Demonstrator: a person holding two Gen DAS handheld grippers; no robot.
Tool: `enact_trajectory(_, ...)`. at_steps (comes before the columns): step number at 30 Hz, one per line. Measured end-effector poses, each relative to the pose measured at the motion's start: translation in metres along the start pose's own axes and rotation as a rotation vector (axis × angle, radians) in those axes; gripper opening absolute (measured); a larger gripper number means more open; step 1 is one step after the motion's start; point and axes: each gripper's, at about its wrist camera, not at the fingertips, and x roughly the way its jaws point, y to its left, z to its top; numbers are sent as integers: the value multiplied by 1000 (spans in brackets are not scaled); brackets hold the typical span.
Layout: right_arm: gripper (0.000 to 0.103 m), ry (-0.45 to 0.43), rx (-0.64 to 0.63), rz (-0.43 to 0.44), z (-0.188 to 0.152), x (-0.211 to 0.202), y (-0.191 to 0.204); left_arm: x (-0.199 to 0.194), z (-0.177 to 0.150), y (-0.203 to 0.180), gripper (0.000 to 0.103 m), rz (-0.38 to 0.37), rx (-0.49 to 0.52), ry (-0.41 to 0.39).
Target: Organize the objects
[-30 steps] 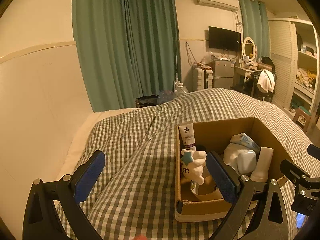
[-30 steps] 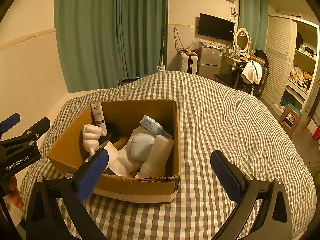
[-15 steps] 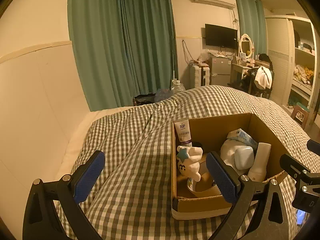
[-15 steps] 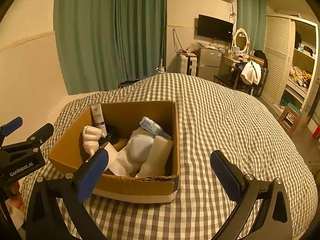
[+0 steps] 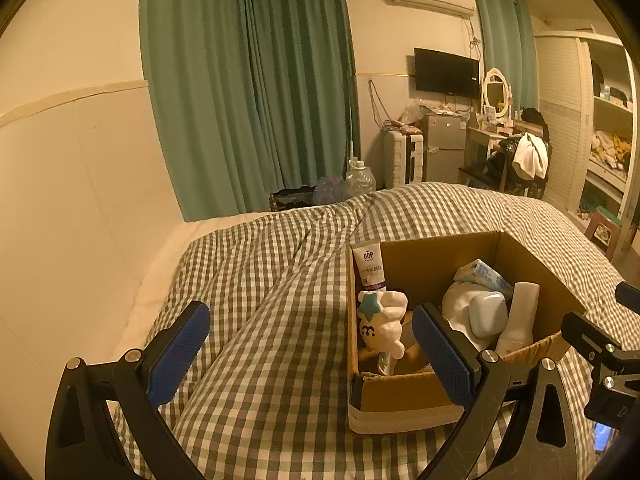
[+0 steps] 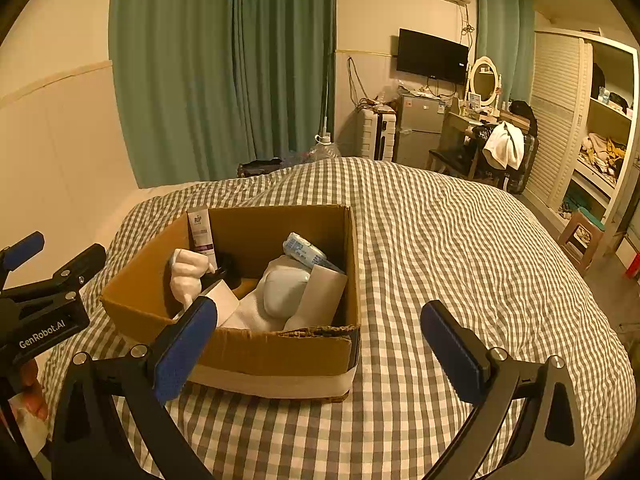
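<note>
A cardboard box (image 6: 280, 350) (image 5: 404, 398) sits on the checked bedspread. Inside it stand a white-and-purple tube (image 6: 201, 235) (image 5: 371, 266), a white figurine with a blue star (image 5: 382, 326) (image 6: 185, 276), a pale blue case (image 6: 286, 292) (image 5: 487, 314), a white bottle (image 5: 518, 318) (image 6: 320, 298), a wrapped packet (image 6: 302, 249) and white cloth (image 6: 252, 314). My left gripper (image 5: 310, 354) is open and empty, hovering near the box's left wall. My right gripper (image 6: 320, 344) is open and empty in front of the box's near wall.
The checked bedspread (image 6: 460, 248) stretches to the right and far side. A cream wall (image 5: 60, 200) runs along the left, green curtains (image 6: 224, 64) beyond the bed. A small fridge (image 6: 418, 124), a dressing table, a stool (image 6: 582, 232) and open shelves stand at the far right.
Both grippers have drawn back and up slightly from the box, so it sits a little lower and farther in each view. Nothing in the box has moved.
</note>
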Motion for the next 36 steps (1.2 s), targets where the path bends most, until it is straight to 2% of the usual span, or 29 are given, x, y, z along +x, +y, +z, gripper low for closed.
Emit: enact_trajectory(36,102,7,-9,-1,2,4,5,6,-5,0,103,-4,2,23)
